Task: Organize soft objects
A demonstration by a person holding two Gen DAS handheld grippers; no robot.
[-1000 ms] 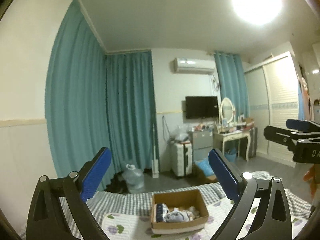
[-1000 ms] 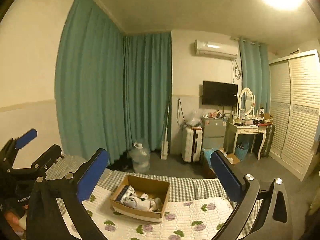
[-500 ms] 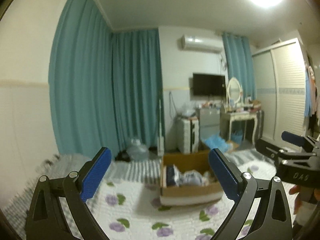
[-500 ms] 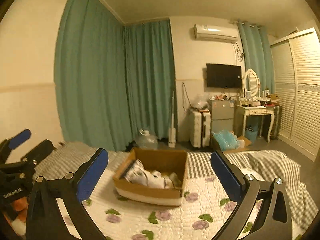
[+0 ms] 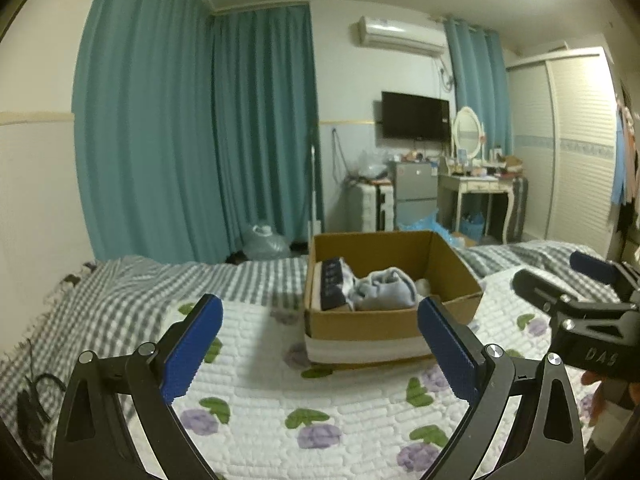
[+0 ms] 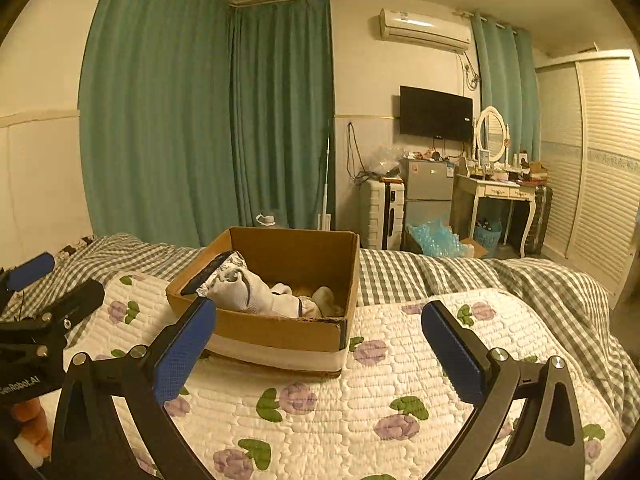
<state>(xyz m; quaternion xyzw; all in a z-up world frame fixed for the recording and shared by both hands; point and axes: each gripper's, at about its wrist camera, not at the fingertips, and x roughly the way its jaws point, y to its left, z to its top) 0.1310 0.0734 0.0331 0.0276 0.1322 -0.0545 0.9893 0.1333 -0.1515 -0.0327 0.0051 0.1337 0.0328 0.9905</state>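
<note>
Both hand-held grippers (image 5: 318, 350) (image 6: 318, 354) wide open — empty.

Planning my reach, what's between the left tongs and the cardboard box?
Only bare floral quilt, per the left wrist view, between the left tongs and cardboard box.
</note>
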